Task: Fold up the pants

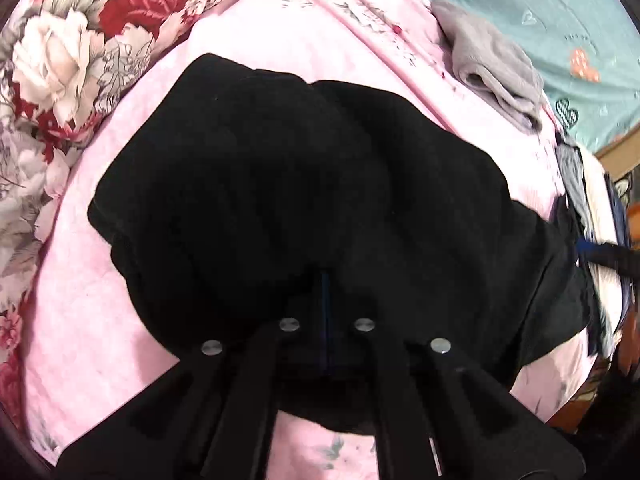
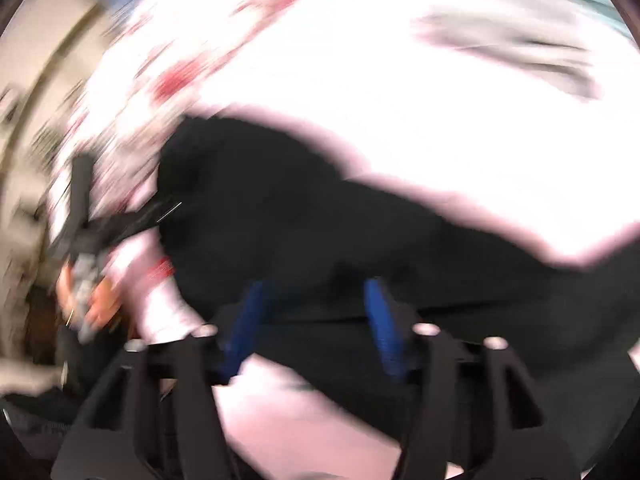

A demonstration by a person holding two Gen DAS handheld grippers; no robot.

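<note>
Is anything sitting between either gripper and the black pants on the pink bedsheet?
Nothing visible does. The left gripper has its jaws together on the black pants, and the right gripper, jaws apart, is already at the fabric's edge. The folded grey garment lies apart, farther back on the pink floral bedsheet.

Left gripper [image 1: 326, 304]: matte black plastic, four flat linkage bars fanning out toward 6 o'clock, each ended by a round silver rivet. Between the jaws, only a thin dark blue strip showing. At 5 o'clock, a short silver mark on one bar.

Right gripper [image 2: 316, 312]: same black frame with open triangular cut-outs, four silver rivets in a row. Fingers [image 2: 378, 320] covered in ribbed blue pads, one at 11 o'clock and one at 1 o'clock of the frame.

At 9 o'clock in the right wrist view, blurred orange-toned skin of a hand [image 2: 94, 300] around a black handle; no more detail readable.
</note>
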